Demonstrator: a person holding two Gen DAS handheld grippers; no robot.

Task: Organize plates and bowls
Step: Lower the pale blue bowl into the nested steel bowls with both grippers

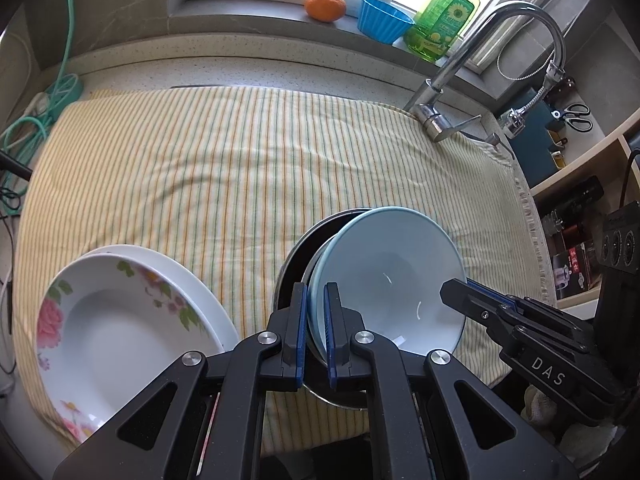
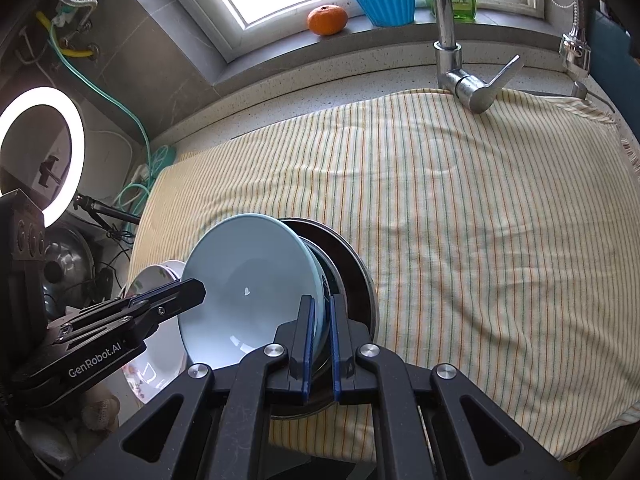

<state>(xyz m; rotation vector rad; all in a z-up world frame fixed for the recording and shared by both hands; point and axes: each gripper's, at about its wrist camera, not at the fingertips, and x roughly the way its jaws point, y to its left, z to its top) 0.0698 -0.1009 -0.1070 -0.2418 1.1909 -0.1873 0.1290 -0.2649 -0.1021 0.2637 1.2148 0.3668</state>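
Note:
A light blue bowl (image 1: 384, 276) sits tilted in a steel bowl (image 1: 296, 256) on the striped cloth. My left gripper (image 1: 316, 332) is shut on the blue bowl's left rim. My right gripper (image 2: 320, 340) is shut on its right rim; the blue bowl (image 2: 248, 280) and steel bowl (image 2: 352, 276) show there too. The right gripper's fingers (image 1: 472, 296) also show in the left wrist view, and the left gripper's fingers (image 2: 176, 296) in the right wrist view. A floral plate (image 1: 116, 328) lies on a white plate (image 1: 192, 276) to the left.
The striped cloth (image 1: 240, 160) covers the counter. A faucet (image 1: 460, 76) stands at the back right. An orange (image 1: 325, 6), a blue cup (image 1: 384, 20) and a green soap bottle (image 1: 444, 20) sit on the windowsill. A ring light (image 2: 44, 152) stands at the left.

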